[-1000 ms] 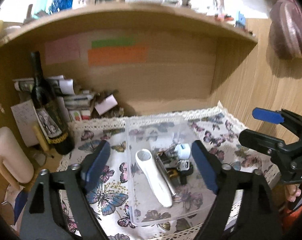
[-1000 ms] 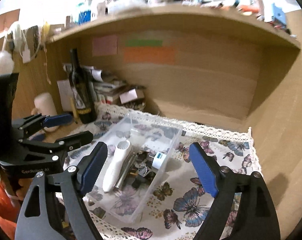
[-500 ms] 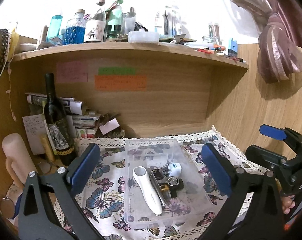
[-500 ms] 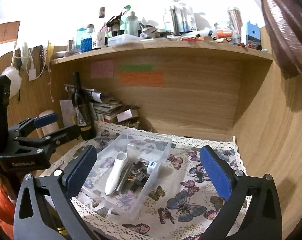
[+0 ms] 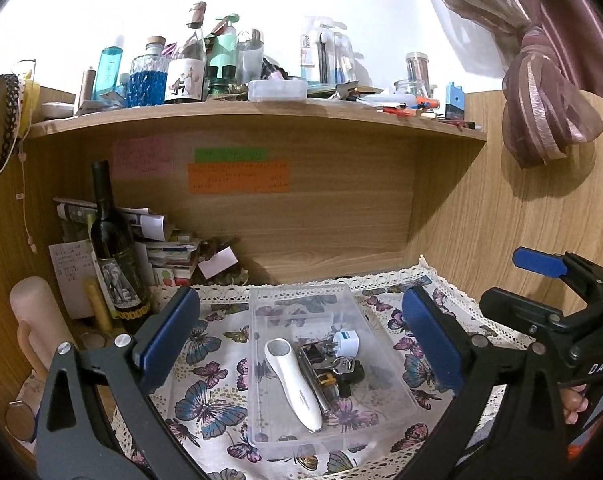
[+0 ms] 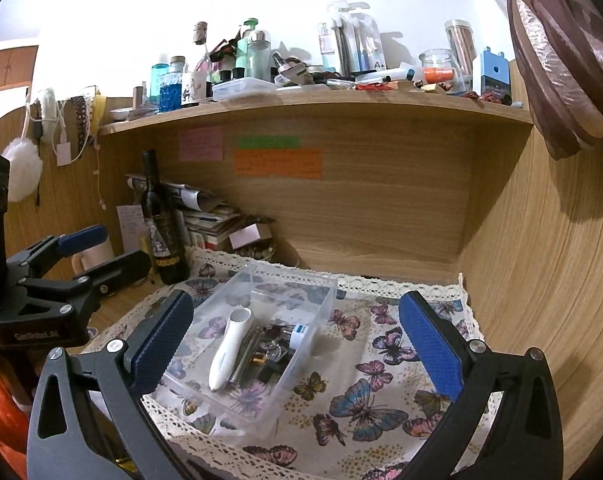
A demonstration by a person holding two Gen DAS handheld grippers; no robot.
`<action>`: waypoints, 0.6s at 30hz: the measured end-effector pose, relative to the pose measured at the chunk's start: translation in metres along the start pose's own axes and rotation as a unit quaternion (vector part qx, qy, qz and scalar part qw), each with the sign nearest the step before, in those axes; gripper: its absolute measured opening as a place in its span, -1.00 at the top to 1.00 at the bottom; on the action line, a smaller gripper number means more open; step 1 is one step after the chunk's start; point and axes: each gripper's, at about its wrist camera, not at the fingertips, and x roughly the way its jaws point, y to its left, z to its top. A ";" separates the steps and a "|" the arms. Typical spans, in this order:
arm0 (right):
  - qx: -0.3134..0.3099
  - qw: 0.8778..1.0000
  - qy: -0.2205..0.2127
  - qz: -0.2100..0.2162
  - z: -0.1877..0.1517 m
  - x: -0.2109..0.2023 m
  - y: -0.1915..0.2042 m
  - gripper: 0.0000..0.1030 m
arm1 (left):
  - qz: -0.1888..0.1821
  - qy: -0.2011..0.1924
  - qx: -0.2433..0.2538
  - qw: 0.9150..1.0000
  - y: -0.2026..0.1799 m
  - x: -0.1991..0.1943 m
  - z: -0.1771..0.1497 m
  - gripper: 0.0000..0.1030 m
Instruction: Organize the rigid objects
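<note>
A clear plastic bin (image 5: 377, 364) (image 6: 321, 292) rests on the butterfly-print cloth (image 5: 209, 396) (image 6: 365, 400). Inside lie a white handheld device (image 5: 293, 384) (image 6: 227, 348), a metal pen-like rod (image 5: 315, 384) (image 6: 243, 358), a small white and blue plug (image 5: 346, 342) (image 6: 299, 334) and dark small parts (image 5: 343, 374) (image 6: 267, 354). My left gripper (image 5: 301, 338) is open above the bin's near end, holding nothing. The right gripper (image 6: 297, 332) is also open, over the bin and cloth, empty. Each gripper shows at the edge of the other's view.
A dark wine bottle (image 5: 115, 252) (image 6: 161, 220) stands at the back left beside stacked papers and boxes (image 5: 169, 252). A cluttered shelf (image 5: 261, 116) (image 6: 321, 104) hangs overhead. A wooden wall (image 6: 541, 280) closes the right side. A cream cylinder (image 5: 37, 320) stands at the far left.
Both grippers drew back and tilted up, so the upper shelf has come into view and the bin looks smaller. Their jaws spread wider. The bin's contents have not moved.
</note>
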 end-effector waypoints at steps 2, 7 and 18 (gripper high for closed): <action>-0.001 1.000 -0.004 -0.003 0.000 -0.001 0.000 -1.00 | -0.001 0.000 0.000 1.000 0.000 -0.001 -0.001 -1.00; 0.000 1.000 -0.006 -0.002 0.000 -0.002 -0.002 -1.00 | -0.004 0.001 0.000 1.000 -0.001 -0.002 -0.001 -0.99; 0.002 1.000 -0.008 -0.002 -0.001 -0.004 -0.002 -1.00 | -0.008 -0.010 0.005 1.000 -0.006 -0.009 -0.001 -1.00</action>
